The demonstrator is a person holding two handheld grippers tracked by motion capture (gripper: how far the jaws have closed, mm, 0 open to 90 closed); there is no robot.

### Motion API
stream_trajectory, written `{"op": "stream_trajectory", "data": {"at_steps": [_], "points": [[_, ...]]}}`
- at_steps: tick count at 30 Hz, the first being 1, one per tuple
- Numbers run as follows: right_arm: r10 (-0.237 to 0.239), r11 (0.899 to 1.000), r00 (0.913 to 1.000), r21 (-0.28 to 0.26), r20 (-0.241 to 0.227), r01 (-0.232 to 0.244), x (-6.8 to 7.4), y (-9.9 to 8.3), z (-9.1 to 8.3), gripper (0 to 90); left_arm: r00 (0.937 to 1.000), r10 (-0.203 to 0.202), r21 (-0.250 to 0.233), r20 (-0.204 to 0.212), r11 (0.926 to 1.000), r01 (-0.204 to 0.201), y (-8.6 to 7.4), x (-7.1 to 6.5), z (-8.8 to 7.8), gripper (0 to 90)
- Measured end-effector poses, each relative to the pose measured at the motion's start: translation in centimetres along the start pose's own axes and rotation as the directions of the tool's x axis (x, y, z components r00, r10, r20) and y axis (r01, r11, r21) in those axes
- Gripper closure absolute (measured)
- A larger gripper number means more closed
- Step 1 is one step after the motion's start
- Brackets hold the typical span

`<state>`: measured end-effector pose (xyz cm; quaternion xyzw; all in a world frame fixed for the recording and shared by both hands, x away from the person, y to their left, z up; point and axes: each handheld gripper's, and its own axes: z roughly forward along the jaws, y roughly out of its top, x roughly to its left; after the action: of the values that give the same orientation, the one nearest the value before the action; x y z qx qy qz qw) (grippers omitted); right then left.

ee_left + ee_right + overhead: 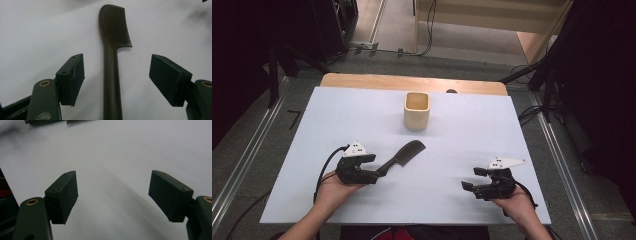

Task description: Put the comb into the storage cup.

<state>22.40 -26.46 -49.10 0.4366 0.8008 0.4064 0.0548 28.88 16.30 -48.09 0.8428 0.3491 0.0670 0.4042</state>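
Note:
A dark comb [409,149] lies flat on the white table top [462,130], its toothed head pointing toward the back right. My left gripper [374,169] is open at the handle's near end. In the left gripper view the comb's handle [111,95] runs up between the two spread jaws of the left gripper [117,68], touching neither. A beige square cup [417,111] stands upright behind the comb. My right gripper [472,178] rests low at the front right, and in its own view the right gripper [113,187] is open over bare white surface.
The comb [50,121] shows at the top left edge of the right gripper view. A wooden strip [412,82] borders the table's far edge. Black stands and cables sit on the floor beyond the table.

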Motion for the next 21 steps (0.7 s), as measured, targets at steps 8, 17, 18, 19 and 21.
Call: {"op": "stream_trajectory", "data": {"at_steps": [8, 17, 18, 19, 21], "points": [[0.001, 1.000, 1.0000, -0.001, 0.001, -0.001, 0.0, 0.0, 0.0, 21.7, 0.9999, 0.002, 0.014, -0.013, 0.9999, -0.001, -0.2, 0.0, 0.6, 31.1], [-0.003, 1.000, 1.0000, -0.003, 0.001, 0.003, 0.0, 0.0, -0.1, 21.7, 0.9993, 0.033, 0.012, -0.020, 0.9994, -0.032, -0.9, -0.1, 1.1, 36.8], [-0.003, 1.000, 1.0000, -0.004, -0.001, 0.003, 0.0, 0.0, -0.1, 21.7, 0.9988, 0.044, 0.017, -0.023, 0.9989, -0.044, -0.9, -0.1, 1.2, 37.2], [-0.004, 1.000, 1.0000, -0.004, 0.000, 0.004, 0.0, 0.0, -0.1, 21.7, 0.9984, 0.049, 0.020, -0.028, 0.9986, -0.048, -1.0, -0.2, 1.2, 38.3], [-0.004, 1.000, 1.0000, -0.003, 0.001, 0.004, 0.0, 0.0, -0.1, 21.7, 0.9974, 0.063, 0.033, -0.034, 0.9975, -0.062, -1.1, -0.4, 1.4, 39.0]]}}
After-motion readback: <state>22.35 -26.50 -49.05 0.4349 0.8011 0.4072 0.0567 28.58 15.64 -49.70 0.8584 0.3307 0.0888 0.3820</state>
